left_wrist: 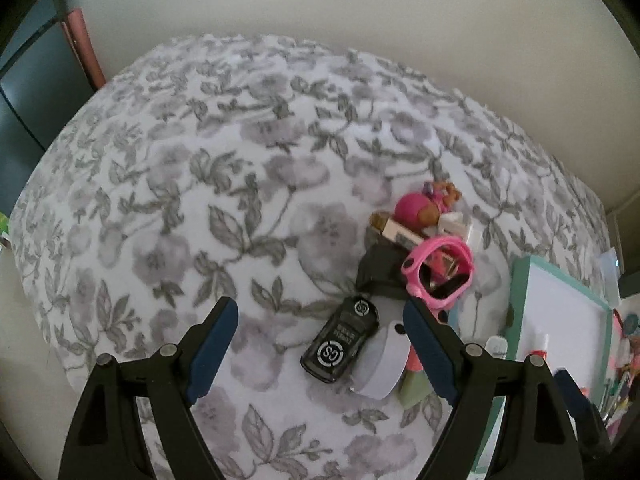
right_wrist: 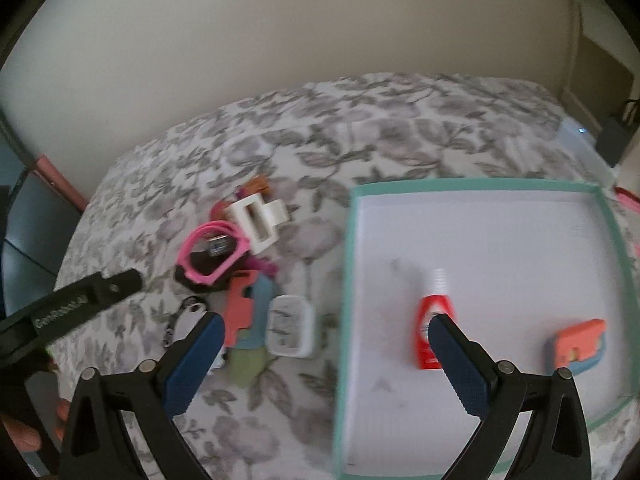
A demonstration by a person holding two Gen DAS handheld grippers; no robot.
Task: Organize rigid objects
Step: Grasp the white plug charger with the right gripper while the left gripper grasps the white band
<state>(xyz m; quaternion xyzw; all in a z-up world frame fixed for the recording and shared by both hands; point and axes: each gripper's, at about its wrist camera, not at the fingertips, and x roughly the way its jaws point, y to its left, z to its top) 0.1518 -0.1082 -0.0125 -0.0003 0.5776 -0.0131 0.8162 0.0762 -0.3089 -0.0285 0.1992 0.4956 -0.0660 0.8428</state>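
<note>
A pile of small rigid objects lies on a floral bedspread. In the left wrist view my left gripper is open and empty over a black toy car, a white round piece and a pink ring. In the right wrist view my right gripper is open and empty. It spans a white charger block and the left rim of a teal-edged white tray. The tray holds a red glue bottle and an orange and blue block. The pink ring and a white clip lie left of the tray.
A pink ball toy and small figures sit at the far side of the pile. The left gripper's black arm reaches in from the left in the right wrist view. A beige wall stands behind the bed. Clutter lies right of the tray.
</note>
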